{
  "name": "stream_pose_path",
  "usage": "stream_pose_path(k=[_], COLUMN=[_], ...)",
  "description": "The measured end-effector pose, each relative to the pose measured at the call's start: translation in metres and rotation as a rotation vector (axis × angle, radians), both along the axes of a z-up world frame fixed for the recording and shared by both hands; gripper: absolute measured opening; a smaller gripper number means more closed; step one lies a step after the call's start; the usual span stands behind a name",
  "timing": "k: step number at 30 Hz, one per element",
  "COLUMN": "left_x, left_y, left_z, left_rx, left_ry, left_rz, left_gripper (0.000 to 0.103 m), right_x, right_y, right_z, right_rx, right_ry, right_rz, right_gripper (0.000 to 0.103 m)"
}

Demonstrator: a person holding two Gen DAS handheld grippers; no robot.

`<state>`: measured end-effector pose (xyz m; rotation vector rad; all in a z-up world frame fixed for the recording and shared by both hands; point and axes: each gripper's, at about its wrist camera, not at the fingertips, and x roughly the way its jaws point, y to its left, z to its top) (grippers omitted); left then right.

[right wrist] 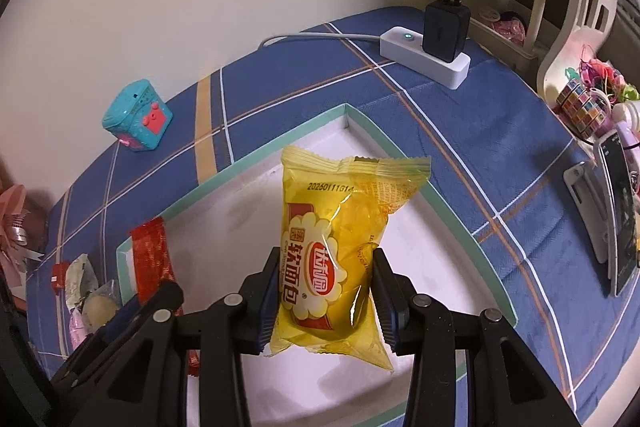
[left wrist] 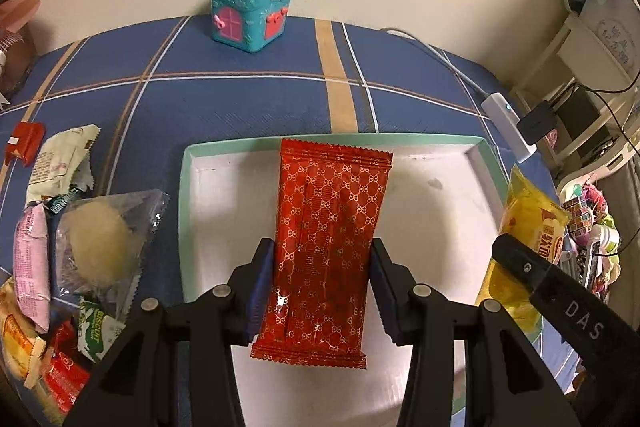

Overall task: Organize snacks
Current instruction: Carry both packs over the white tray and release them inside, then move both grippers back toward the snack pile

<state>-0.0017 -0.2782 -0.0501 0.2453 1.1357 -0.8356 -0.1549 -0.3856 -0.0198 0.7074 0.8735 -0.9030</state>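
Hovering over the white tray (left wrist: 476,163), left gripper (left wrist: 322,287) clamps a red packet (left wrist: 332,227), right gripper (right wrist: 324,299) a yellow bread bag (right wrist: 340,227).

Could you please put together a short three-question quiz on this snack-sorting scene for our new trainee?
1. True or false: the left gripper holds the red packet.
2. Which snack is in the right gripper?
A. pink packet
B. yellow bread packet
C. green biscuit packet
3. Fill in: both held snacks hang over the white ____.

Key: 1 true; 2 B; 3 tray.
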Motion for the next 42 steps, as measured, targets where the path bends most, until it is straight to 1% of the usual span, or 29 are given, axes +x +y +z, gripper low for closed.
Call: stream_pose_path(k=[5, 9, 11, 12, 13, 14, 15, 17, 19, 20, 21, 23, 24, 25, 27, 32, 36, 38, 42], left_x=[-0.005, -0.005, -0.003, -0.002, -0.002, -0.002, -0.002, -0.001, 0.001, 0.002, 0.003, 0.006, 0.008, 0.01, 0.012, 0.009, 0.006, 0.006, 0.008], left_y=[-0.001, 0.004, 0.009, 0.011, 0.013, 0.015, 0.018, 0.023, 0.028, 0.031, 0.035, 0.043, 0.047, 0.052, 0.061, 0.085, 0.098, 0.106, 0.126], left_z=[0.007, 0.017, 0.022, 0.024, 0.026, 0.029, 0.031, 0.034, 0.034, 0.033, 0.033, 0.032, 0.031, 0.031, 0.032, 0.039, 0.047, 0.052, 0.059], left_rx=[0.006, 0.018, 0.027, 0.032, 0.04, 0.052, 0.06, 0.075, 0.085, 0.092, 0.101, 0.12, 0.125, 0.129, 0.134, 0.099, 0.101, 0.111, 0.114], left_ry=[-0.019, -0.029, -0.022, -0.023, -0.031, -0.043, -0.053, -0.067, -0.069, -0.07, -0.074, -0.08, -0.08, -0.08, -0.087, -0.106, -0.131, -0.155, -0.159], left_rz=[-0.011, -0.002, 0.011, 0.014, 0.02, 0.026, 0.032, 0.047, 0.062, 0.071, 0.085, 0.114, 0.124, 0.137, 0.159, 0.189, 0.188, 0.197, 0.229], left_gripper=[0.05, 0.058, 0.062, 0.066, 0.069, 0.074, 0.076, 0.077, 0.08, 0.085, 0.088, 0.089, 0.089, 0.09, 0.101, 0.101, 0.101, 0.101, 0.101], right_x=[0.001, -0.001, -0.002, -0.002, -0.003, -0.003, -0.004, -0.004, -0.005, -0.005, -0.005, -0.006, -0.006, -0.007, -0.007, -0.003, 0.002, 0.005, 0.008], right_y=[-0.001, -0.001, 0.0, 0.0, 0.001, 0.002, 0.003, 0.005, 0.008, 0.009, 0.011, 0.015, 0.018, 0.02, 0.027, 0.046, 0.064, 0.073, 0.09], right_z=[-0.005, -0.007, -0.006, -0.005, -0.004, -0.003, -0.002, 0.0, 0.001, 0.002, 0.003, 0.005, 0.007, 0.008, 0.011, 0.016, 0.022, 0.028, 0.039], right_rx=[0.022, 0.051, 0.055, 0.054, 0.052, 0.048, 0.044, 0.04, 0.038, 0.037, 0.034, 0.031, 0.028, 0.023, 0.009, 0.006, 0.019, 0.02, 0.011], right_ry=[0.015, 0.019, 0.024, 0.026, 0.029, 0.032, 0.038, 0.044, 0.048, 0.05, 0.051, 0.049, 0.046, 0.044, 0.038, 0.043, 0.047, 0.036, -0.024], right_rz=[0.007, 0.003, 0.004, 0.005, 0.005, 0.002, -0.002, 0.005, 0.01, 0.011, 0.012, 0.017, 0.023, 0.027, 0.041, 0.079, 0.123, 0.153, 0.189], right_gripper=[0.045, 0.045, 0.048, 0.055, 0.071, 0.076, 0.079, 0.08, 0.085, 0.086, 0.09, 0.097, 0.103, 0.103, 0.103, 0.103, 0.103, 0.103, 0.103])
